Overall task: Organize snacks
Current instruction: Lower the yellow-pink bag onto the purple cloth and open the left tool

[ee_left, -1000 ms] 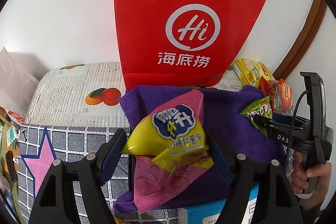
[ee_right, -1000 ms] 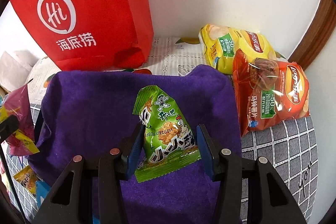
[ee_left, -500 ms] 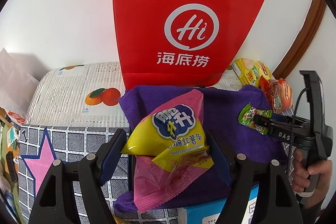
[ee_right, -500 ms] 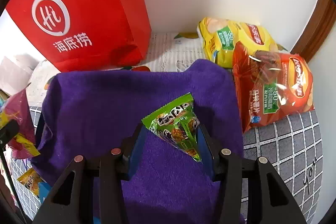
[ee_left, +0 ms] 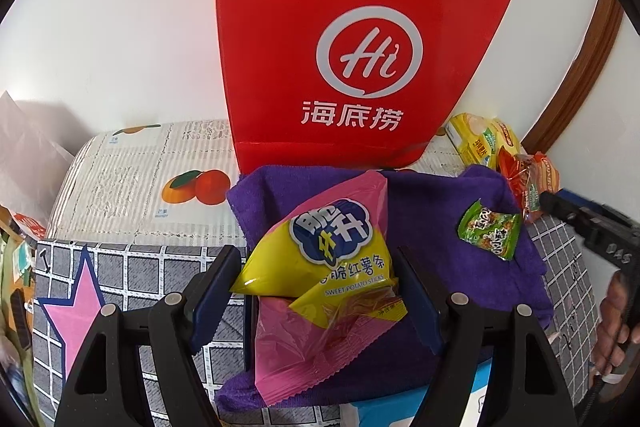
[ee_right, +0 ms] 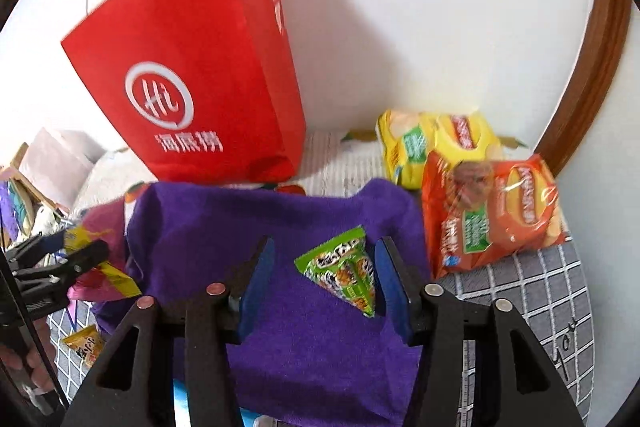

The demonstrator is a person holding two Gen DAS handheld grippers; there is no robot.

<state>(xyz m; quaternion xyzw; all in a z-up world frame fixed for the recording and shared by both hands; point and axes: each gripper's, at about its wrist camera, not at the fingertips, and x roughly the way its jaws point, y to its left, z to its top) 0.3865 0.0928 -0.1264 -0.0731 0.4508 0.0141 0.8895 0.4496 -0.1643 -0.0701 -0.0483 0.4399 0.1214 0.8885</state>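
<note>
My left gripper [ee_left: 320, 267] is shut on a pink and yellow sweet potato stick packet [ee_left: 324, 275], held above the near edge of a purple towel [ee_left: 432, 195]. A small green snack packet [ee_right: 344, 271] lies flat on the towel [ee_right: 224, 227], also seen in the left wrist view [ee_left: 490, 235]. My right gripper [ee_right: 324, 267] is open, its jaws wide apart either side of the green packet and drawn back from it. The left gripper also shows at the left of the right wrist view [ee_right: 80, 255].
A red paper bag [ee_left: 352, 59] stands against the wall behind the towel. Yellow [ee_right: 436, 143] and orange [ee_right: 496, 211] chip bags lie at the right by a wooden frame. A grid-patterned cloth [ee_left: 132, 267] covers the table. A small yellow packet [ee_right: 86, 343] lies low left.
My right gripper tipped the green packet down, opened and let it go onto the towel, then pulled back and up. My left gripper has stayed put with its packet.
</note>
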